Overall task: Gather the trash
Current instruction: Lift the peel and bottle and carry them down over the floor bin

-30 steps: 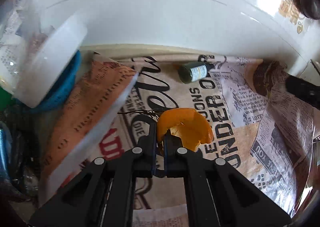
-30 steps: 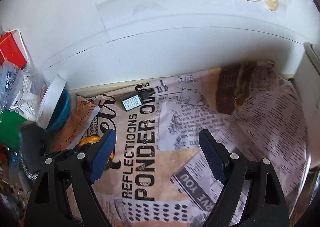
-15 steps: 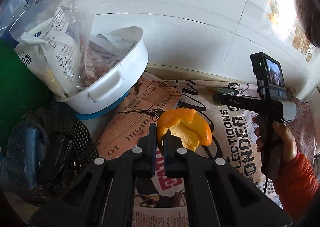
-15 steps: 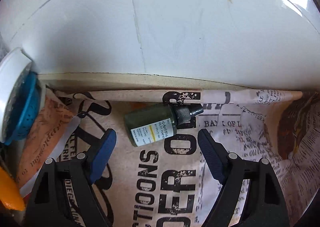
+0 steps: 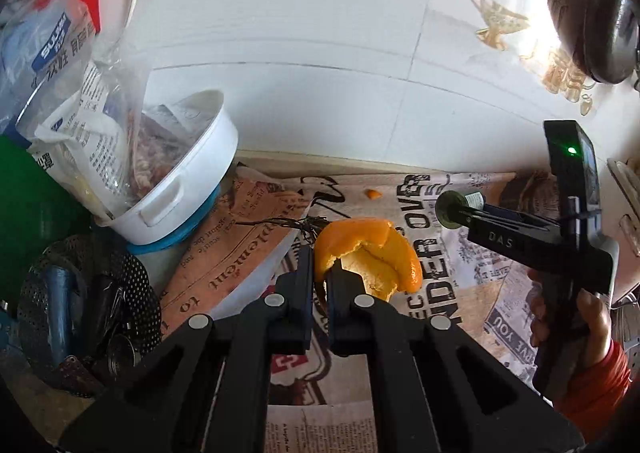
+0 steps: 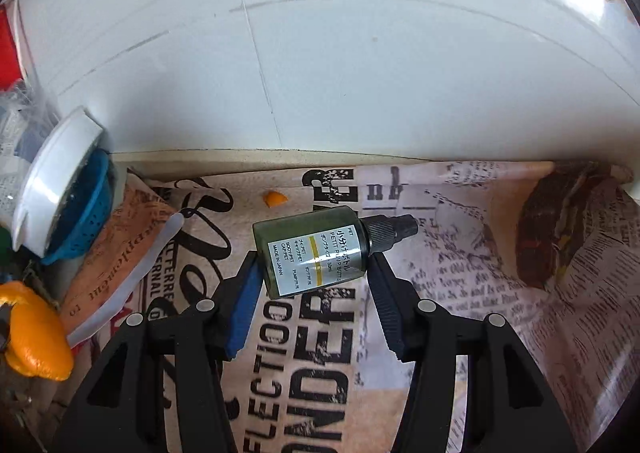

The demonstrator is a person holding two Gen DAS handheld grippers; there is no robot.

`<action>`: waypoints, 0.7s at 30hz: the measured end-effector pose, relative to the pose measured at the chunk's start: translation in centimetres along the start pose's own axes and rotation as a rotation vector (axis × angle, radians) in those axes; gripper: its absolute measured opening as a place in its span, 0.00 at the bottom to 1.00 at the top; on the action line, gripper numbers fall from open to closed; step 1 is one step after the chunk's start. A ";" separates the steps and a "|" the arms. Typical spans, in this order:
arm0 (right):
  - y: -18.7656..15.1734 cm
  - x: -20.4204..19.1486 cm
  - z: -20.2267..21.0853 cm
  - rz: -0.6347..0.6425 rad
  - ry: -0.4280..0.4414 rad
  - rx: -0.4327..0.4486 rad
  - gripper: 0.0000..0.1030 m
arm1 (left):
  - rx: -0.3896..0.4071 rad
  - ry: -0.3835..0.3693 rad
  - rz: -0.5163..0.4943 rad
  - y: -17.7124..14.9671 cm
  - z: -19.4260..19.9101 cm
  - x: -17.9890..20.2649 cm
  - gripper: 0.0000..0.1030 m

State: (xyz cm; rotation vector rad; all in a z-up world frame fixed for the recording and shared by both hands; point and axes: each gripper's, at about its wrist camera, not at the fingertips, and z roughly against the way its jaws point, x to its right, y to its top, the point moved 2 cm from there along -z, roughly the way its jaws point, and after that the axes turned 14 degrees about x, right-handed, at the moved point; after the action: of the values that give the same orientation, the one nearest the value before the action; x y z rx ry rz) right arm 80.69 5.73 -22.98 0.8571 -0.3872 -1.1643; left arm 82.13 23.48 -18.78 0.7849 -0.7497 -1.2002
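My left gripper [image 5: 320, 277] is shut on an orange peel [image 5: 372, 257] and holds it above the newspaper. The peel also shows at the left edge of the right wrist view [image 6: 36, 337]. My right gripper [image 6: 312, 277] has closed onto a small dark green pump bottle [image 6: 312, 253] with a white label and black cap, lying on its side on the newspaper; both pads touch its sides. In the left wrist view the bottle's base [image 5: 450, 209] shows at the tip of the right gripper [image 5: 468, 213]. A tiny orange peel scrap [image 6: 274, 198] lies near the wall.
Printed newspaper [image 6: 460, 293] covers the counter up to a white tiled wall [image 5: 320, 73]. A white bowl with a plastic bag [image 5: 168, 173] sits on a blue colander at left. A black mesh holder [image 5: 80, 313] stands at the lower left.
My right gripper moved forward and closed its jaws around the green bottle. My left gripper, still holding the peel, shifted slightly right and lower.
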 end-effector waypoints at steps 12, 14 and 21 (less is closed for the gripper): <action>-2.4 7.0 19.5 -0.117 0.004 0.173 0.49 | 0.122 -0.077 -0.057 0.7 9.3 10.9 0.04; -3.4 7.9 21.8 -0.115 0.009 0.188 0.49 | 0.127 -0.067 -0.068 -0.5 10.9 12.6 0.04; -6.6 9.8 27.8 -0.084 0.057 0.198 0.49 | 0.115 -0.062 -0.045 -5.0 17.8 17.4 0.04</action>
State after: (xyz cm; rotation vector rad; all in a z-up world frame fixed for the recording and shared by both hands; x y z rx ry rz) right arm 61.54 -14.85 -11.89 1.0859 -0.4278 -1.1898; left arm 68.10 3.34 -12.05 0.8663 -0.8615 -1.2342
